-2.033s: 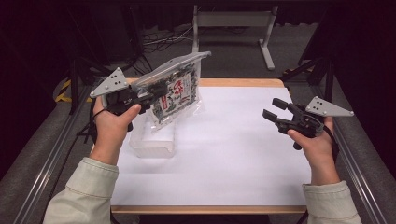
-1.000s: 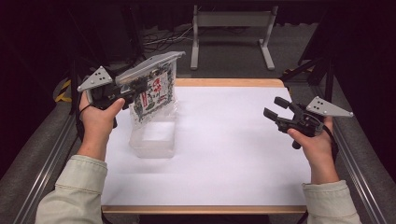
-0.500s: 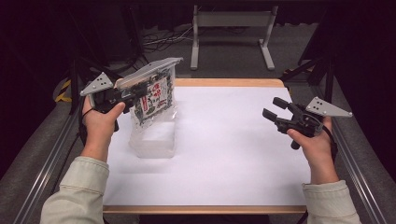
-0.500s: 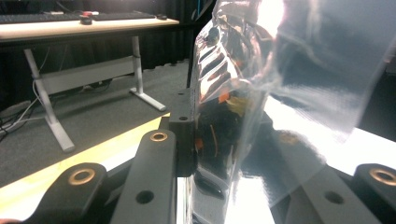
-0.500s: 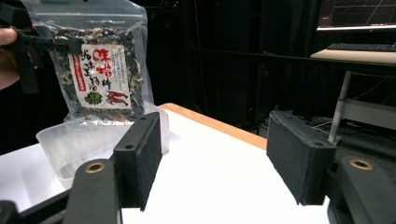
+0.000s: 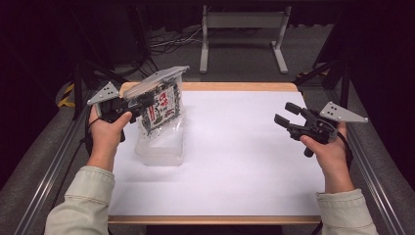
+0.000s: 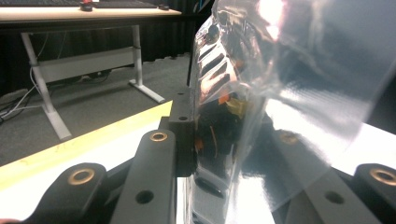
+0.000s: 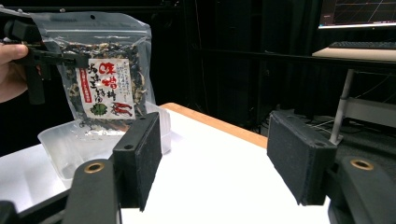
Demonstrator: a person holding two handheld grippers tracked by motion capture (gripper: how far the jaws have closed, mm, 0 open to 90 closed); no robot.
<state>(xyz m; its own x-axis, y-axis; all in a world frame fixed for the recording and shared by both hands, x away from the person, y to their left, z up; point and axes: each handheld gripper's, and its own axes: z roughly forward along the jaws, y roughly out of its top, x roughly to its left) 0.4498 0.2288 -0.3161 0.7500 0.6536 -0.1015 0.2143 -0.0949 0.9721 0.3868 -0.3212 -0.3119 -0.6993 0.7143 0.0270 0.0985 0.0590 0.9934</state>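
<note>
A clear bag of dried food (image 6: 161, 105) with a red and white label hangs upright from my left gripper (image 6: 144, 102), which is shut on its upper edge. In the left gripper view the bag (image 7: 280, 93) covers the gripper's (image 7: 224, 140) far jaw. Its lower end dips into the mouth of a clear plastic container (image 6: 161, 149) on the white table (image 6: 235, 166). The right gripper view has the bag (image 8: 105, 70) over the container (image 8: 70, 144). My right gripper (image 6: 285, 113) hovers open over the table's right side, with nothing between its pads (image 8: 215, 154).
The white sheet covers a wooden table whose edge (image 6: 235, 86) shows at the back. Metal rails (image 6: 54, 166) run along both sides. A grey metal stand (image 6: 242, 29) and cables lie on the floor beyond the table.
My left hand has carried the bag leftward and then lowered it, so its bottom now sits in the container's mouth. The right hand has stayed where it was.
</note>
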